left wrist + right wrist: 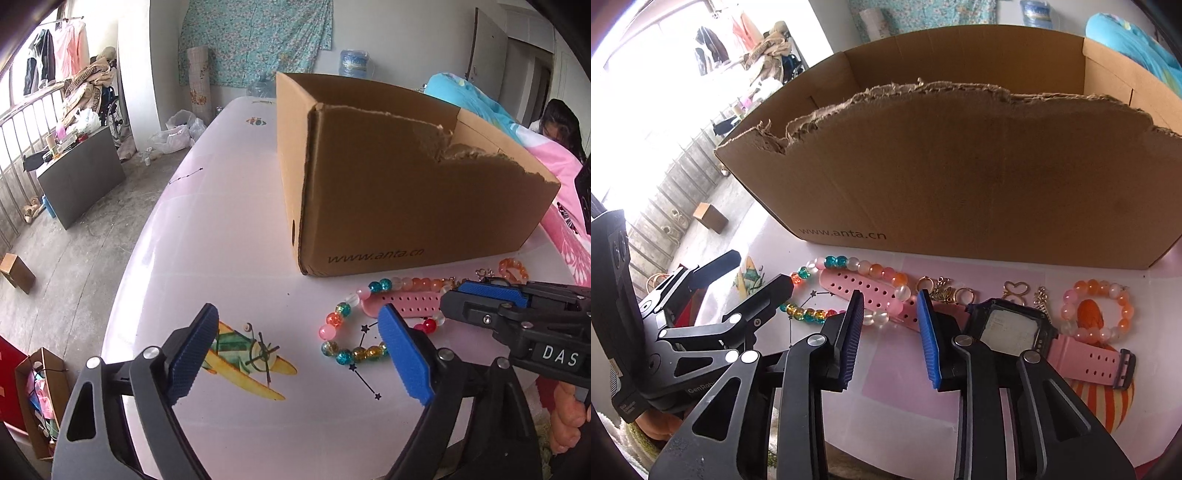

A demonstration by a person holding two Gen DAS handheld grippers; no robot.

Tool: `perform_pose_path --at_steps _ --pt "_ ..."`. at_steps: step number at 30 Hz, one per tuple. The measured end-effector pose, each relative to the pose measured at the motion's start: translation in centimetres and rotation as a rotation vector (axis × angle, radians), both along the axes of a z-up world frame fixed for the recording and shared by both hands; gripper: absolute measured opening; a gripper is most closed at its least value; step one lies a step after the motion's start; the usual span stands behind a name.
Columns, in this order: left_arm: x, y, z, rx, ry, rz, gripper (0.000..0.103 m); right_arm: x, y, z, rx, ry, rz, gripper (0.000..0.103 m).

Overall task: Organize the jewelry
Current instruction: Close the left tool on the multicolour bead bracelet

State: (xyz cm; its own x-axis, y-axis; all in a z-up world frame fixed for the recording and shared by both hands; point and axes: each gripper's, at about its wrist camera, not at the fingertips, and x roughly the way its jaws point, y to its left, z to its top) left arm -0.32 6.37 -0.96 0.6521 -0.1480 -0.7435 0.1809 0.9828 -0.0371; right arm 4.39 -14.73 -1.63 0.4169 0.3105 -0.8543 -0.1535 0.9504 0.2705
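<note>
**Jewelry lined up at the box, both tools ready**

Cardboard box [960, 177] fills twelve o'clock on the bench [894, 398], light and stiff, its front wall torn low. At its foot lies the jewelry. Biggest piece is the pink watch [1015, 328], at four o'clock from the right gripper [892, 332]: rigid case, floppy rubbery strap, so the strap near the case looks the surest hold. The multicolour bead bracelet [340, 332] loops over that strap at ten o'clock; glassy beads should roll, better pinched across the strand. An orange bead bracelet [1097, 310] sits at three o'clock. Tiny gold charms [1015, 290] between them look fiddly and thin. Right jaws stand apart, empty, over the strap; left gripper [299, 350] spreads wide, also empty.
</note>
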Motion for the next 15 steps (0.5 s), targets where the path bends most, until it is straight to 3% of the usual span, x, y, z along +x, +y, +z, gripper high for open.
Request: perform_pose_path --at_steps 5,8,11,15 --pt "0.5 -0.8 -1.0 0.027 0.025 -0.032 0.058 0.4 1.7 0.1 -0.045 -0.02 0.019 0.026" --pt "0.7 -1.6 -1.1 0.077 0.008 -0.044 0.051 0.5 2.7 0.1 -0.077 -0.036 0.024 0.022" --pt "0.8 -2.2 -1.0 0.079 -0.001 -0.059 0.045 0.5 3.8 0.0 -0.103 -0.05 0.032 0.018" --pt "0.8 -2.6 -0.9 0.061 0.003 -0.078 0.021 0.1 4.2 0.1 -0.098 -0.049 0.04 0.008"
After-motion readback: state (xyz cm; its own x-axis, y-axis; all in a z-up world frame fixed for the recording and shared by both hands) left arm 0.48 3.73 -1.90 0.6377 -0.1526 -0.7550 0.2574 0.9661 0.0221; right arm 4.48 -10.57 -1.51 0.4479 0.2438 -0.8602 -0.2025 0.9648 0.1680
